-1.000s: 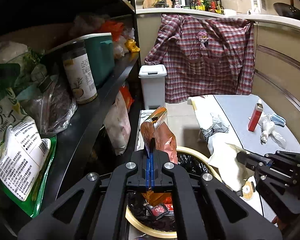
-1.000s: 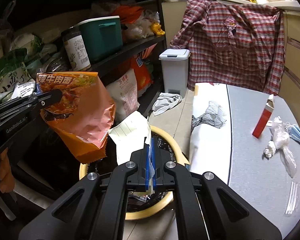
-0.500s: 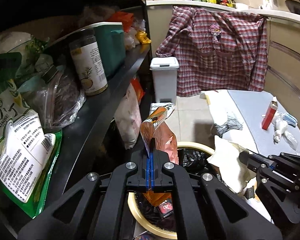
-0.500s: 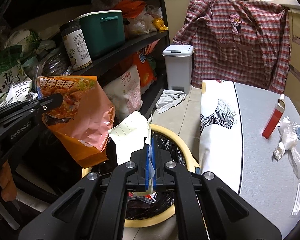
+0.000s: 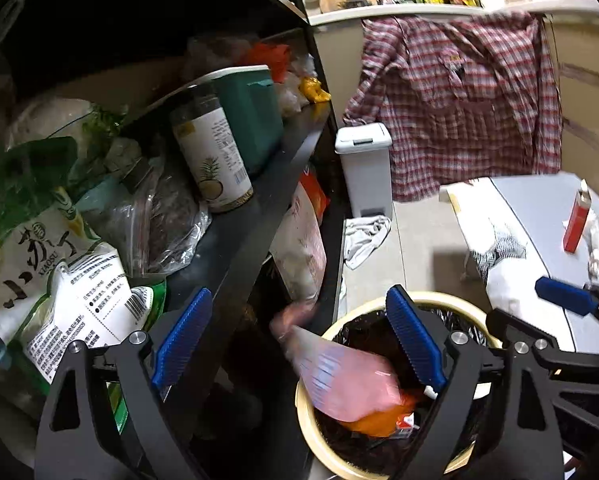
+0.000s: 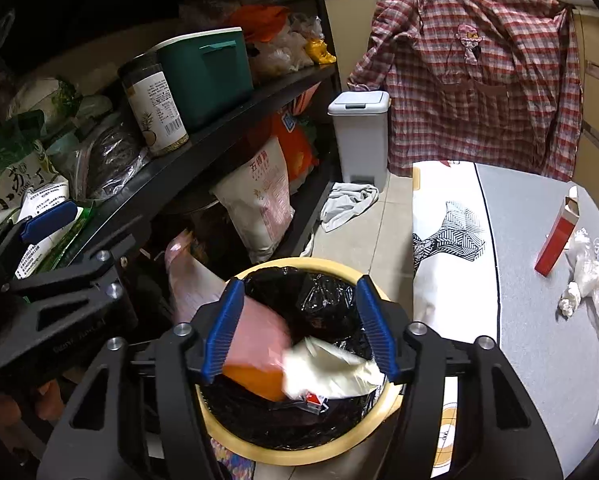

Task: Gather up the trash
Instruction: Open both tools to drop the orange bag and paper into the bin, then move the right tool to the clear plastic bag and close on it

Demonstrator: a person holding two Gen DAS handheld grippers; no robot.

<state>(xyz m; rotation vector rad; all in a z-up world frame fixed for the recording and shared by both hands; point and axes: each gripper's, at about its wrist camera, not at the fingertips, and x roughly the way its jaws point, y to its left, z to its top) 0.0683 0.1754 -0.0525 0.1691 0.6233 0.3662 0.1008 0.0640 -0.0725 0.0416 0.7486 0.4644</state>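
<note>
A round cream waste basket [image 6: 299, 456] with a black liner stands on the floor below both grippers; it also shows in the left wrist view [image 5: 305, 412]. My left gripper [image 5: 299, 338] is open and empty above the basket's left rim. An orange noodle wrapper [image 5: 347, 384], blurred, is dropping into the basket; it also shows in the right wrist view [image 6: 255, 344]. My right gripper [image 6: 299, 330] is open and empty over the basket. A crumpled white paper [image 6: 331, 368] lies in the basket beside the wrapper.
A black shelf [image 6: 203, 148] packed with food bags, a jar and a green box runs along the left. A grey table [image 6: 539, 264] at the right holds a red carton [image 6: 557, 236], plastic wrap and a mask. A small white pedal bin [image 6: 361, 136] and plaid shirt stand behind.
Both grippers have opened. The orange wrapper has left the left gripper and the white paper has left the right gripper; both have fallen into the basket.
</note>
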